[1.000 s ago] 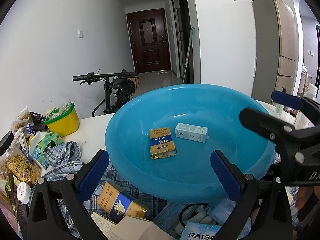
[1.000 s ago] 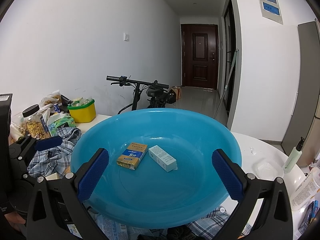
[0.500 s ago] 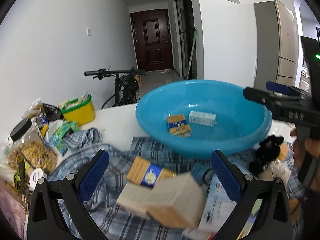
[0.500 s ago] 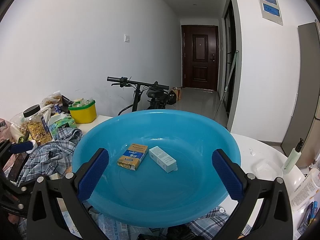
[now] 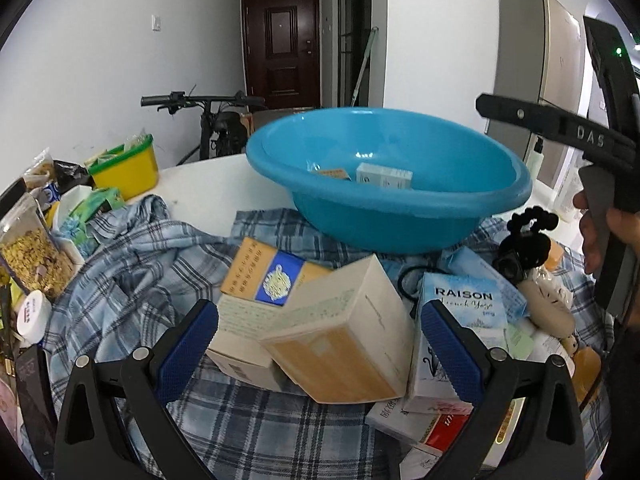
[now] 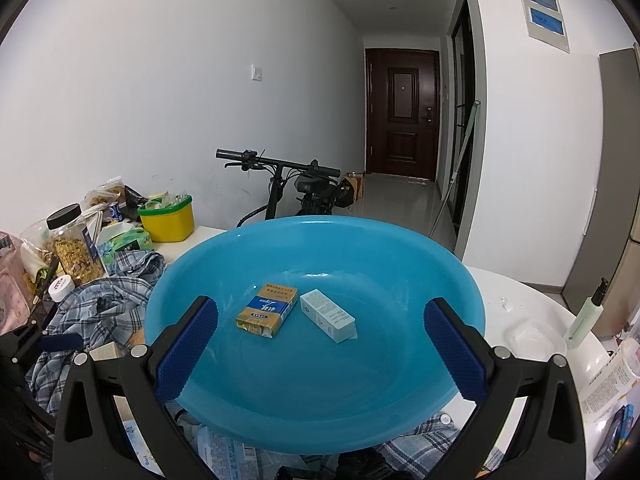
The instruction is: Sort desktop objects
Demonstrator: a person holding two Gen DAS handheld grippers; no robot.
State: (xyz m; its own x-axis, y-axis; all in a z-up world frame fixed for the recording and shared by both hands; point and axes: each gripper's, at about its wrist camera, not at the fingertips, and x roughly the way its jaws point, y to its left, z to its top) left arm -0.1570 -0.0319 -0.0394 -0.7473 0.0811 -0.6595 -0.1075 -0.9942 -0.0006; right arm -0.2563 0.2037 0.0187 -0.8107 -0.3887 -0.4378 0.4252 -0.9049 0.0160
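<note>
A blue plastic basin (image 5: 400, 216) (image 6: 320, 392) stands on a plaid cloth (image 5: 132, 264). It holds a yellow-blue cigarette pack (image 6: 267, 310) and a pale boxed tube (image 6: 328, 316). My left gripper (image 5: 320, 344) is open and low over a heap of boxes in front of the basin. A cream-orange box (image 5: 340, 332) lies tilted between its fingers. A yellow-blue carton (image 5: 268, 276) lies behind it and a pale "RAISON" carton (image 5: 460, 320) to the right. My right gripper (image 6: 320, 344) is open and empty above the basin's near rim.
A yellow tub (image 5: 124, 168), snack bags and a jar of cereal (image 5: 32, 256) crowd the table's left edge. A black beaded object (image 5: 524, 240) and small packets lie right of the boxes. A pump bottle (image 6: 584, 316) stands at the far right. A bicycle (image 6: 296, 188) leans behind the table.
My left gripper has pulled back from over the basin and dropped toward the heap of boxes, so the cream-orange box now lies between its fingers. The right gripper has hardly moved.
</note>
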